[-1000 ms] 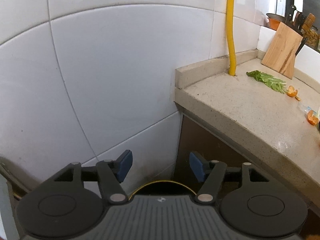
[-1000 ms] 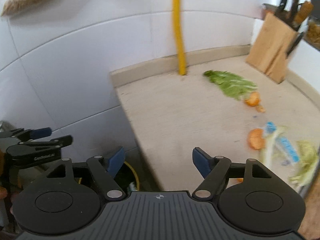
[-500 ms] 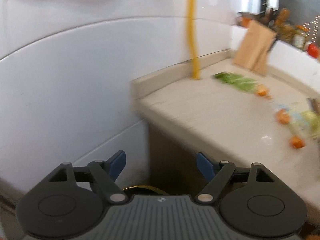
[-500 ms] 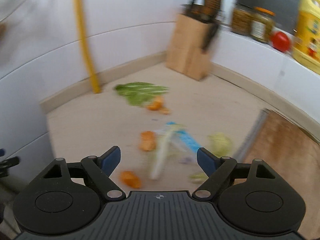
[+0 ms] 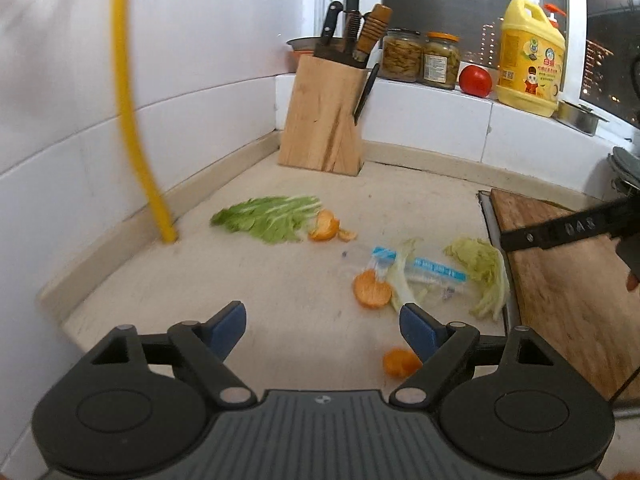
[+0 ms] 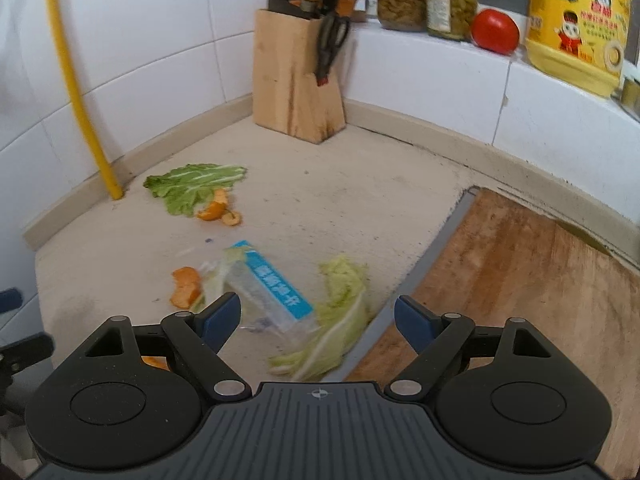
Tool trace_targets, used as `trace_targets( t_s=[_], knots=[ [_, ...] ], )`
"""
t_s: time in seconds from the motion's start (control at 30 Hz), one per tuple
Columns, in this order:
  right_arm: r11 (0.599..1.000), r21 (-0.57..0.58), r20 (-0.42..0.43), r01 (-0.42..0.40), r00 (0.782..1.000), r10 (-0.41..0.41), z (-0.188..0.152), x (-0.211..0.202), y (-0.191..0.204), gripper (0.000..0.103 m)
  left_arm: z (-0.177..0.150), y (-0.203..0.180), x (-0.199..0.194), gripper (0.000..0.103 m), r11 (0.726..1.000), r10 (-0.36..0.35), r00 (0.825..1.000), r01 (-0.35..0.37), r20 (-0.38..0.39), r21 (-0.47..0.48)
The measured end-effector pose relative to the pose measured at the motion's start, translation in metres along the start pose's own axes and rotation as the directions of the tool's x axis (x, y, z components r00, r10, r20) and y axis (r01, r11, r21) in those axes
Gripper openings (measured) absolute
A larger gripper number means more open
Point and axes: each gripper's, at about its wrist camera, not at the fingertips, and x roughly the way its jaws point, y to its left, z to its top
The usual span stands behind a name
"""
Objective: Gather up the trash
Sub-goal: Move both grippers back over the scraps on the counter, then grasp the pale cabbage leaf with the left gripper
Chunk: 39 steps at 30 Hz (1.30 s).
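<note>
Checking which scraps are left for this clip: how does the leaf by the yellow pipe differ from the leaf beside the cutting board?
The leaf by the yellow pipe is darker green and lies spread flat; the leaf beside the cutting board is pale yellow-green and crumpled into a long bunch. The dark one touches only orange peel; the pale one lies against a clear plastic wrapper. Both rest on the counter, ungripped.

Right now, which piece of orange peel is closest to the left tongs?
The orange peel lying alone at the counter's near edge, right beside the left tongs' right-hand finger. The other peels sit farther back: one by the plastic wrapper, the rest beside the green leaf.
</note>
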Motion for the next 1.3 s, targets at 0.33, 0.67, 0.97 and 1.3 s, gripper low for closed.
trace_targets(
  t_s=[0.33, 0.67, 0.97, 1.3],
  knots=[
    [0.999, 0.023, 0.0, -0.026, 1.0, 0.026, 0.004, 0.01, -0.028, 0.089, 0.048, 0.016, 0.061, 0.079, 0.998, 0.033, 0.999, -0.032, -0.014, 0.048],
    [0.996, 0.093, -0.033, -0.011, 0.999, 0.014, -0.003, 0.017, -0.04, 0.091, 0.092, 0.036, 0.159, 0.079, 0.981, -0.006, 0.998, 0.019, -0.067, 0.195],
    [0.976, 0.211, -0.067, 0.053, 0.997, -0.04, 0.0, 0.027, -0.047, 0.091, 0.108, 0.05, 0.244, 0.079, 0.944, -0.085, 0.978, 0.139, -0.188, 0.298],
    [0.967, 0.228, -0.114, 0.111, 0.99, -0.086, 0.011, 0.054, -0.036, 0.091, 0.097, 0.064, 0.246, 0.059, 0.942, -0.189, 0.955, 0.243, -0.23, 0.233]
  ],
)
